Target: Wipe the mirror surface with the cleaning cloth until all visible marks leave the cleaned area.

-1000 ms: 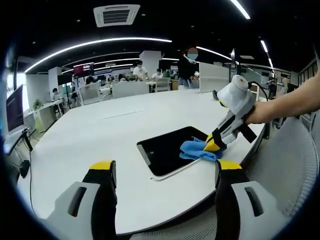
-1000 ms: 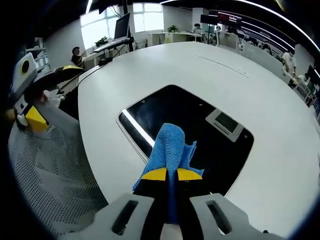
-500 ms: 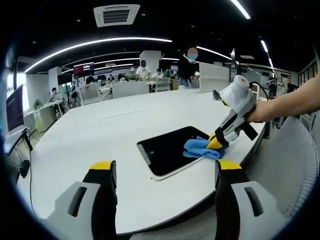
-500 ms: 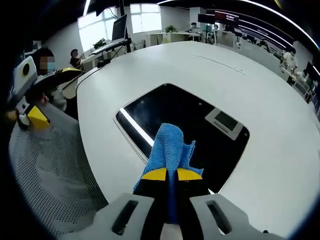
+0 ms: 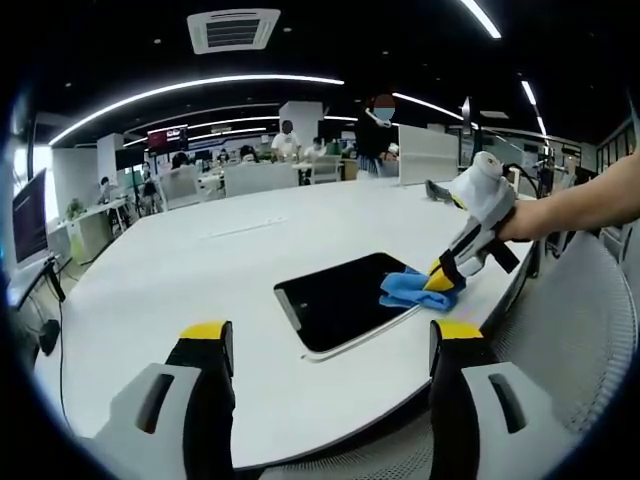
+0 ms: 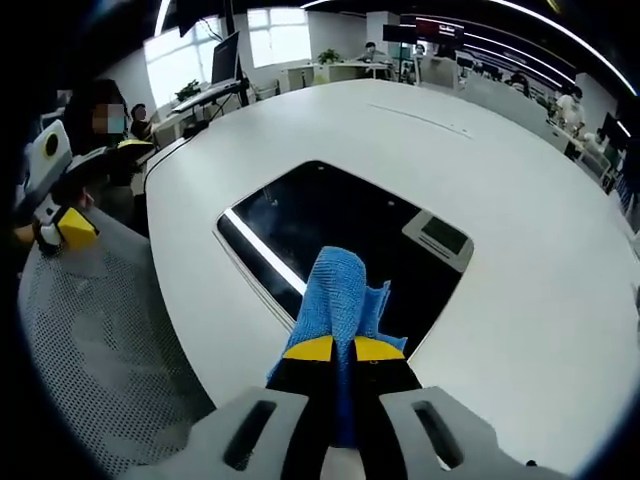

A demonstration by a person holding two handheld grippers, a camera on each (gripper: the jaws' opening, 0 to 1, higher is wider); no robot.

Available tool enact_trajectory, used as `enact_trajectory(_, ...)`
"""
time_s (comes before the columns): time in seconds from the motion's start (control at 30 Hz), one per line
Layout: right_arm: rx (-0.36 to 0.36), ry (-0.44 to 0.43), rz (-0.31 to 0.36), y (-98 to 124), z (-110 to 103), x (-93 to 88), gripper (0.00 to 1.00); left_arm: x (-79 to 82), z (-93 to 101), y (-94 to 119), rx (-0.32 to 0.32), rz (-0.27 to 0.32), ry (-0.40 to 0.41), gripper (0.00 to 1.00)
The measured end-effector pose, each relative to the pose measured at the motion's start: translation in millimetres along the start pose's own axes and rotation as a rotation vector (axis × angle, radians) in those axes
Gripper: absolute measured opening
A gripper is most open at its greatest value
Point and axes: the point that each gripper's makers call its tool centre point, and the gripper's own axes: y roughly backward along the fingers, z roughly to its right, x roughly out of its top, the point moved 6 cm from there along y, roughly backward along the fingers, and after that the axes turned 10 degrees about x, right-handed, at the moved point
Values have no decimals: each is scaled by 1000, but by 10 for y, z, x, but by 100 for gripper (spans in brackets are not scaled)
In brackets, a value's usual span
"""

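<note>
As my right claw [image 6: 335,350] grips the blue cloth [image 6: 340,295] at the mirror [image 6: 330,225] near edge, the unwiped glass stretches ahead; my left claw [image 5: 320,335] stands open, empty.

cloth [image 6: 340,300]: lower end hidden in right claw [image 6: 334,348] | mirror [image 6: 330,225]: marks too faint

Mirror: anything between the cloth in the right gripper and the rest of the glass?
Nothing visible. The blue cloth, clamped in the right gripper, lies at the mirror's near edge; the dark surface beyond it carries only reflections, and the white table around it looks bare.
</note>
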Motion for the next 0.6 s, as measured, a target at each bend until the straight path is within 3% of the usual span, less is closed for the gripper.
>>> enact_trajectory(0.6,-17,-26,0,84,82,-74,0,6,4,-5,-2,2,-1,78)
